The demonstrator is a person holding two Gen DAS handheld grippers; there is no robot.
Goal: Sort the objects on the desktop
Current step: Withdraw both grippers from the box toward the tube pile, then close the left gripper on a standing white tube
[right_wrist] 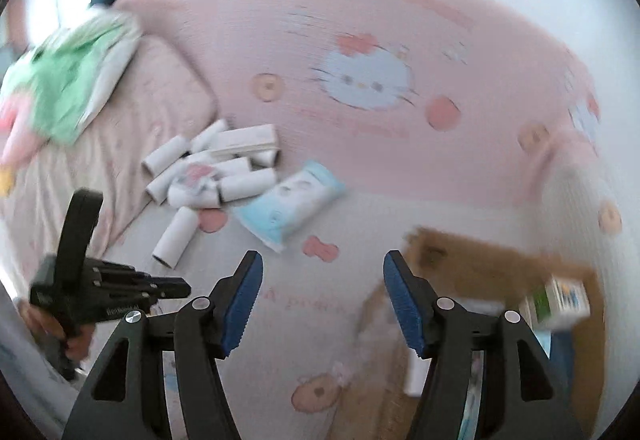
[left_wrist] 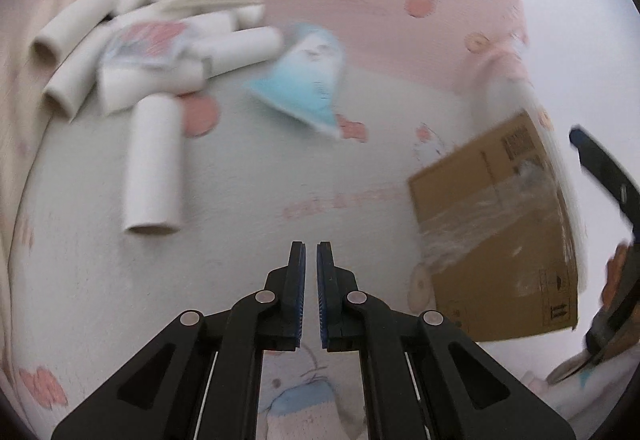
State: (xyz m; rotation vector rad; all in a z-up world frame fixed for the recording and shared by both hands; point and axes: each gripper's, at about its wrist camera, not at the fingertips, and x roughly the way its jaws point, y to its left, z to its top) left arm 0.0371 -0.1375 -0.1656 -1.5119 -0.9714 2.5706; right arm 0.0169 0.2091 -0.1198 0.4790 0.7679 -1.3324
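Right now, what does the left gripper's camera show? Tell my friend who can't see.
The left gripper, shut and empty, points at a cartoon-cat bedsheet. Ahead on the left lies a pile of white paper tubes, beside a blue tissue pack; a cardboard box sits right.

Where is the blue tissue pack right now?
In both wrist views the blue tissue pack lies on the cartoon-print cloth, just right of the pile of white cardboard tubes and up-left of the cardboard box, held by neither claw.
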